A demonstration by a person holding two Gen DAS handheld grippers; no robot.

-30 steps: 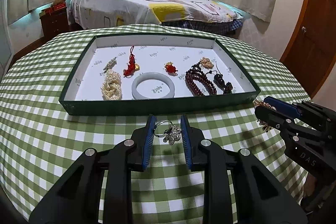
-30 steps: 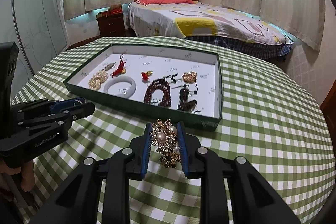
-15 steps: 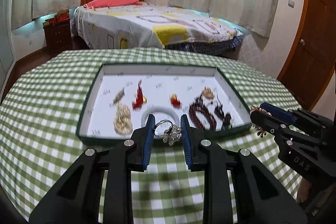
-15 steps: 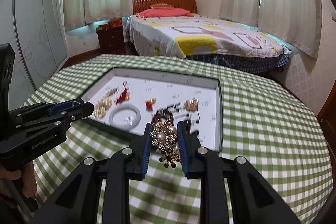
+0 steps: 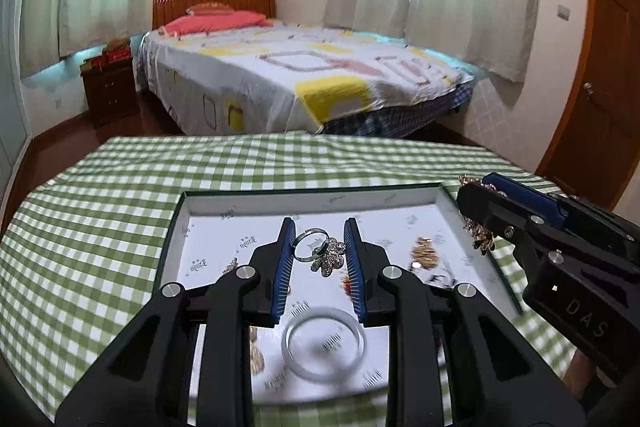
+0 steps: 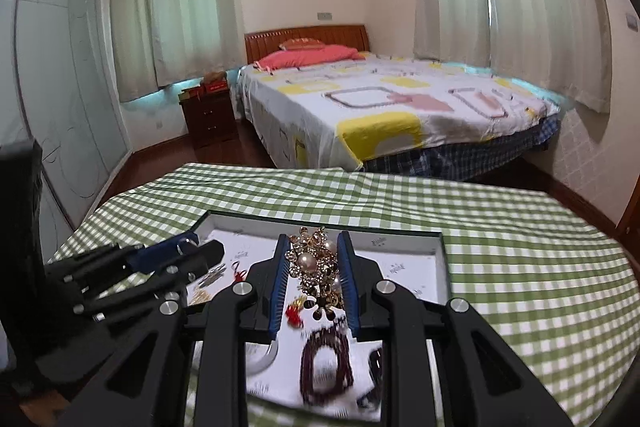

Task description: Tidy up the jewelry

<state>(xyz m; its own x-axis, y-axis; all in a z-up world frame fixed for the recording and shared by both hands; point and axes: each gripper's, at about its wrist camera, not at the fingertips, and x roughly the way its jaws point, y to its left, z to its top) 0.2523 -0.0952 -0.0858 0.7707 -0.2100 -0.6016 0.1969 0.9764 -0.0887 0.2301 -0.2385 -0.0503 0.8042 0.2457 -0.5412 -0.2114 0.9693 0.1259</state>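
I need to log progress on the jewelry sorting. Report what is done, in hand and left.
Done: the white bangle, dark red bead strand and small gold and red pieces lie in the green-rimmed tray. In hand: the left gripper carries a silver flower ring and the right gripper a gold pearl brooch, both above the tray. Left: setting those two down.
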